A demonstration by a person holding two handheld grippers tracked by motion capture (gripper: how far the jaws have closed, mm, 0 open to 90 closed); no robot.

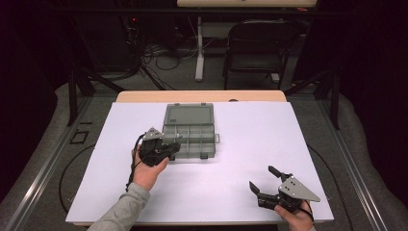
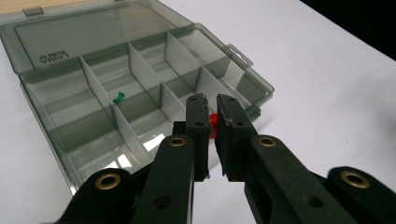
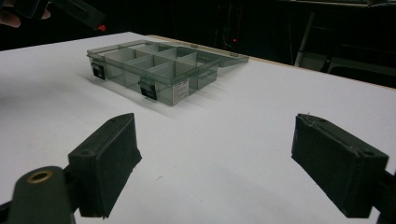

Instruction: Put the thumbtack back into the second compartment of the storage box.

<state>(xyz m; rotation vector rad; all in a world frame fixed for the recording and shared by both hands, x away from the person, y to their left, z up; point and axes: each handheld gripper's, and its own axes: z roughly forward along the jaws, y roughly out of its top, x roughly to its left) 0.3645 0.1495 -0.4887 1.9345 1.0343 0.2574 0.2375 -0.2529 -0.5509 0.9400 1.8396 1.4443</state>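
Observation:
A smoky clear organizer box (image 1: 190, 155) lies open on the white table, its lid (image 1: 188, 115) folded flat behind it. My left gripper (image 1: 176, 144) hovers over the box's front left corner, shut on a red pushpin (image 2: 213, 123) held between the jaw tips (image 2: 211, 100). A green pushpin (image 2: 119, 98) lies in one of the middle compartments of the box (image 2: 261, 85). My right gripper (image 1: 262, 177) rests near the table's front right, open wide with nothing between its pads (image 3: 212, 123). In the right gripper view the box (image 3: 161, 93) sits farther off, with the red pushpin (image 3: 101, 28) above it.
A white sheet (image 1: 250, 139) covers the wooden table. Behind the table stand a dark folding chair (image 1: 257, 45) and a tangle of cables (image 1: 159, 55) on the floor. Metal rails (image 1: 43, 178) run along both sides.

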